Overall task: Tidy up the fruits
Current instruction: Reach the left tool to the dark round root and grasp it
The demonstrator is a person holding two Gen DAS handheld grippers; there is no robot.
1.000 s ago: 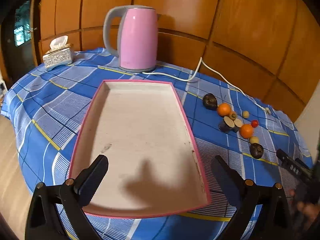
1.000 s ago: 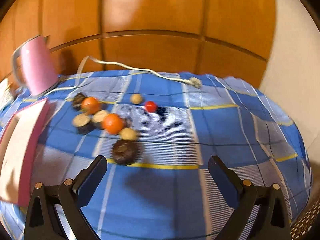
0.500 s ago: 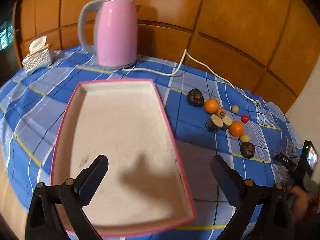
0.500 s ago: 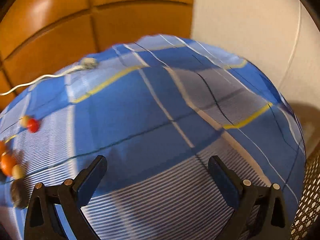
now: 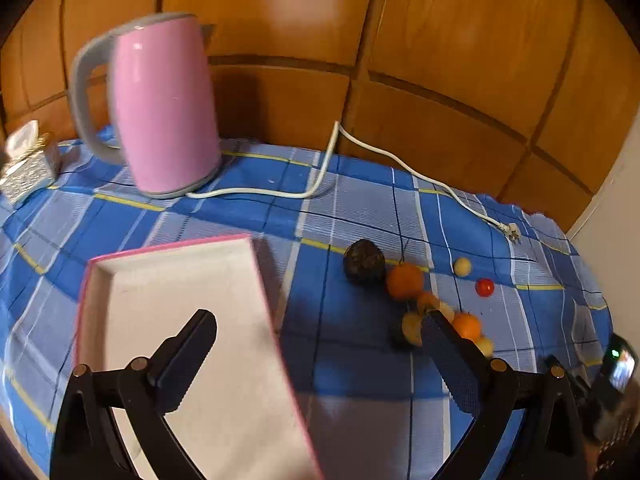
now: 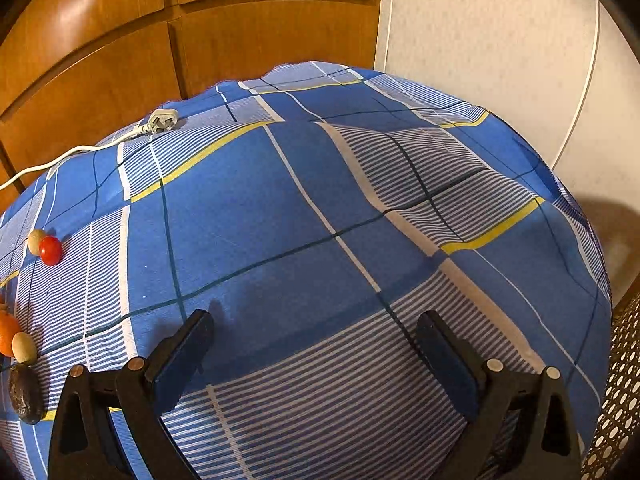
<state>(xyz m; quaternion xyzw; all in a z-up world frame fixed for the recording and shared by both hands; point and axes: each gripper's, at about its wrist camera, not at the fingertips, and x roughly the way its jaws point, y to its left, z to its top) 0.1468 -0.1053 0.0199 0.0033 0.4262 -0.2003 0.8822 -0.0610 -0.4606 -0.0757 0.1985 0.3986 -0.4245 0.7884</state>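
**Fruits not yet gathered, tray empty**

Wood panels stand behind a worktop under a blue checked cloth. The pink-rimmed tray at lower left of the left view is empty; the fruits lie loose at centre right, beside it. The left gripper and right gripper have jaws apart, holding nothing. I judge the first pick is next: a gripper must turn toward one fruit. The pink kettle shows no readable writing.
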